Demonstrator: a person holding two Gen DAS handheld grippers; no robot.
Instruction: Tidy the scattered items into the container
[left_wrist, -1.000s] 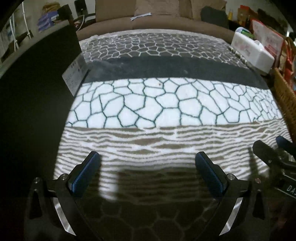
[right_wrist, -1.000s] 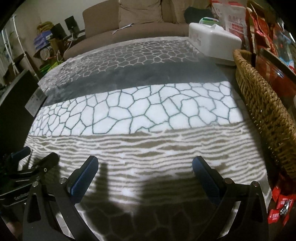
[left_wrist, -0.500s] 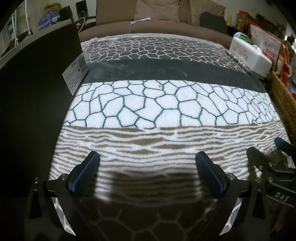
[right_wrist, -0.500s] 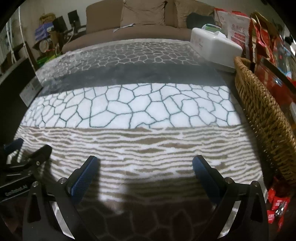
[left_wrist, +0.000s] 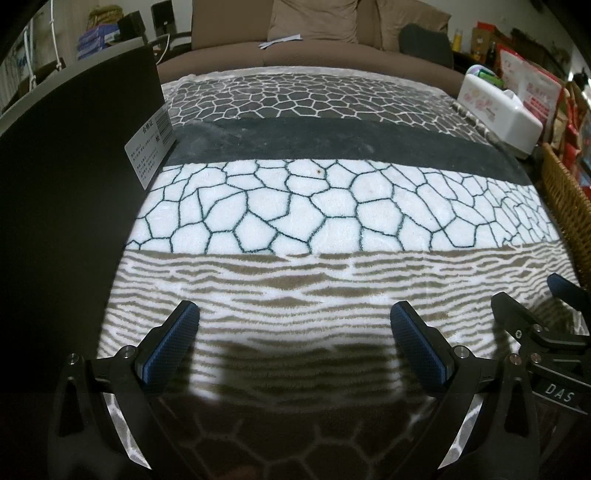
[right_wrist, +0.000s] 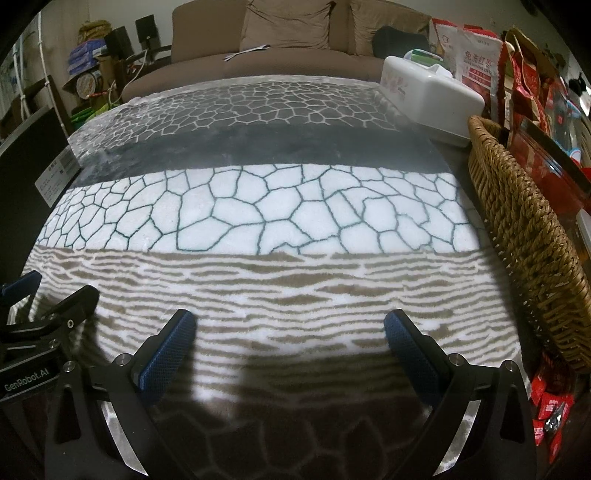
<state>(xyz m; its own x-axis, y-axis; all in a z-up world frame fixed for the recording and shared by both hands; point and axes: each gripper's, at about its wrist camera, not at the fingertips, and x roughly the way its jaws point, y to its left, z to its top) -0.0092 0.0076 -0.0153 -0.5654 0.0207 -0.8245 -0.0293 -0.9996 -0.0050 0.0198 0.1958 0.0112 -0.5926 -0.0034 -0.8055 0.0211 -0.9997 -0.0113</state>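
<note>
A brown wicker basket stands along the right edge of the patterned blanket; it also shows in the left wrist view. Small red packets lie at the basket's near end, right of my right gripper. My left gripper is open and empty, low over the blanket's striped band. My right gripper is open and empty beside it. Each gripper shows at the edge of the other's view: the right one, the left one.
A black box with a white label stands along the blanket's left side. A white tissue box sits at the back right, with red snack bags behind the basket. A brown sofa is beyond.
Both grippers have drawn back a little and tilted up, showing more of the sofa. They stay open and empty.
</note>
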